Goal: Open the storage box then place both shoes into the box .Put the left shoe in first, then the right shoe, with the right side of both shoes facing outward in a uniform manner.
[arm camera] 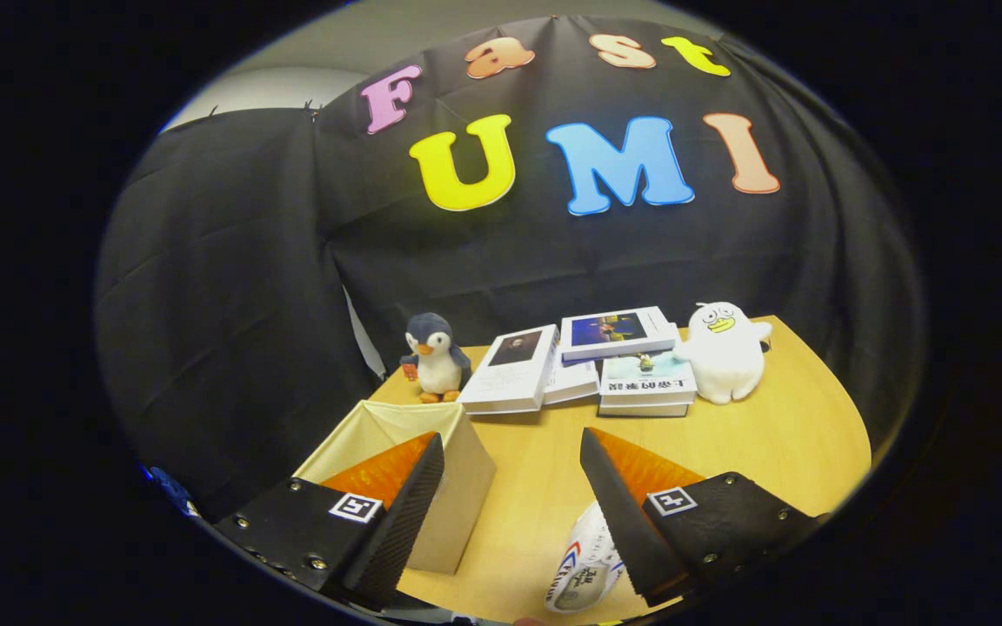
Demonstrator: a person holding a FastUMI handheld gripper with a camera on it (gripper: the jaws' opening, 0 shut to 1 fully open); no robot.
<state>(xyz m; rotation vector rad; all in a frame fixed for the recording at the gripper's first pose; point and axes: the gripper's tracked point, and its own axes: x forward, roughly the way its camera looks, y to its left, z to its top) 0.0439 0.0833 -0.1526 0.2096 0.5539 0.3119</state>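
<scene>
Gripper view: hand-held gripper (511, 448) has its fingers spread wide apart, nothing clamped between them, hanging above the wooden bench (779, 435). The storage box (431, 469), beige fabric, sits under and just ahead of the left finger, its top open and its inside visible; the left finger overlaps its near right corner in view, contact cannot be told. One shoe (584, 565), white with printed lettering, lies on the bench below the right finger, partly hidden by it; touching or not is unclear. A clear strip of bare bench runs between the fingers and ahead to the books (575, 365), a loose pile well beyond the fingertips. A penguin plush (437, 356) stands beyond the box, left of the books; a white duck plush (724, 350) stands right of them. To the right of the right finger the bench is open up to its curved edge. The black cloth wall closes in behind and to the left.
</scene>
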